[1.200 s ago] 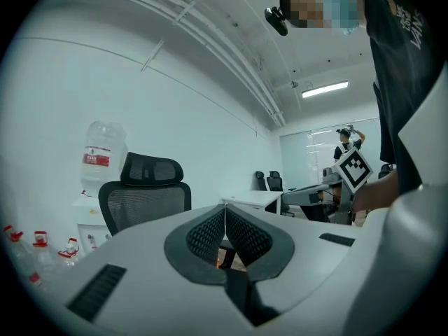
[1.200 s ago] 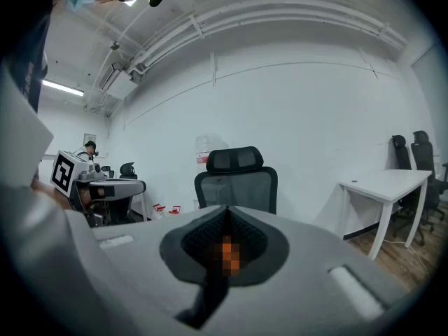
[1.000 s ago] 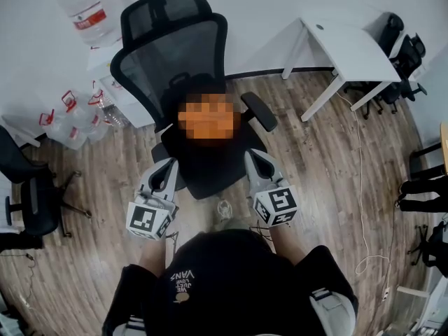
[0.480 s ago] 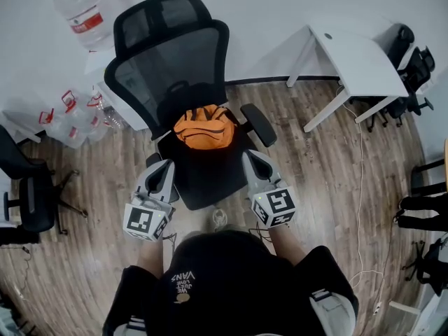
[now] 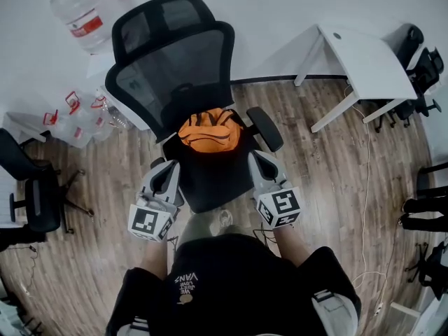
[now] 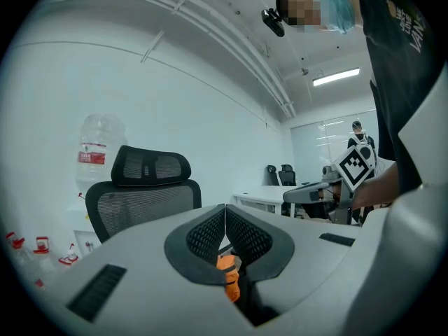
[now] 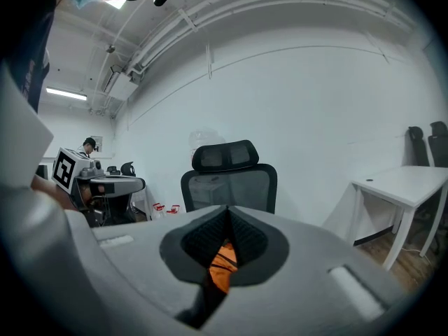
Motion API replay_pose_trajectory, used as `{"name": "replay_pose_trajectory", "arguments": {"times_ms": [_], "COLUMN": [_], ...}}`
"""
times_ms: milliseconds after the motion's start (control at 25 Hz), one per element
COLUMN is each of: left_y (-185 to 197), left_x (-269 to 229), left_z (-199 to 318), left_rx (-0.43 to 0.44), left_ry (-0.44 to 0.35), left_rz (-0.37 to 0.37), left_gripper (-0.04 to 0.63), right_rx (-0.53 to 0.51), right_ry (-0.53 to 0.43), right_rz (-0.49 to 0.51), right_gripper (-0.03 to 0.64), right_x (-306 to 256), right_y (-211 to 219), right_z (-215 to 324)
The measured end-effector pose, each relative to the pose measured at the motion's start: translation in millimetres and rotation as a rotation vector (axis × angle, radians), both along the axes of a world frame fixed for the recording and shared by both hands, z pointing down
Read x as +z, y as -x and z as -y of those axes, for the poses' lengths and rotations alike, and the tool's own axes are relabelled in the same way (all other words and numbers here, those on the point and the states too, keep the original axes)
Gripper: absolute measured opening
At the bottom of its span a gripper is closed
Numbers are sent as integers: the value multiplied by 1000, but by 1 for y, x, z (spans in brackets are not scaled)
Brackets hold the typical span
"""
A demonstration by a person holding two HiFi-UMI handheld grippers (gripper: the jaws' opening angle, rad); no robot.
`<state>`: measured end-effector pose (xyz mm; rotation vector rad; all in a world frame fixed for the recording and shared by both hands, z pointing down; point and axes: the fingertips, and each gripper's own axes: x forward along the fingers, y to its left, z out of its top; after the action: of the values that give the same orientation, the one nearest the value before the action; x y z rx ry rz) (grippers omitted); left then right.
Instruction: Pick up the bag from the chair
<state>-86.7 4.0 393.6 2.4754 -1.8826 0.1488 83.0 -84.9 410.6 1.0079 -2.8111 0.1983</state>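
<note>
An orange bag [image 5: 208, 131] lies at the back of the seat of a black mesh office chair [image 5: 175, 61]. My left gripper [image 5: 170, 166] hovers at the seat's front left corner, short of the bag. At the front right corner, beside the armrest, hangs my right gripper [image 5: 256, 157]. Both are shut and hold nothing. In the left gripper view the jaws [image 6: 225, 212] meet tip to tip, and a strip of the bag [image 6: 229, 277] shows below them. The right gripper view has its jaws [image 7: 228, 214] closed the same way, with the bag [image 7: 222, 259] behind.
A large water bottle [image 5: 84, 12] stands behind the chair at the left, with several small red-capped bottles [image 5: 70, 110] below it. A white table [image 5: 364, 51] is at the right. Black chairs [image 5: 31, 194] stand at the left. A cable [image 5: 365, 187] trails over the wooden floor.
Both grippers stay shut in front of the seat, almost where they were. The head view has shifted a little, so the chair and bag sit slightly to the right.
</note>
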Motion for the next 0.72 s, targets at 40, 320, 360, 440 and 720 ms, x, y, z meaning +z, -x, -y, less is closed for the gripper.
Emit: {"name": "replay_pose_trajectory", "arguments": {"times_ms": [40, 320, 360, 440, 720], "left_y": [2, 21, 22, 27, 50], "left_x": [-1, -4, -3, -2, 8], "left_z": [4, 29, 31, 38, 70], "left_rx": [8, 74, 86, 109, 158], "left_ry": [2, 0, 2, 6, 9], "left_rz": [1, 10, 11, 15, 37], "left_gripper": [9, 9, 9, 9, 9], "right_rx": [7, 75, 87, 108, 170], "right_ry": [2, 7, 9, 12, 21], "right_rz": [0, 20, 21, 23, 11], "right_gripper": [-2, -2, -2, -2, -2], "right_x": [0, 0, 1, 1, 13], "right_y": [2, 19, 20, 23, 37], "right_z": [2, 14, 15, 19, 36]}}
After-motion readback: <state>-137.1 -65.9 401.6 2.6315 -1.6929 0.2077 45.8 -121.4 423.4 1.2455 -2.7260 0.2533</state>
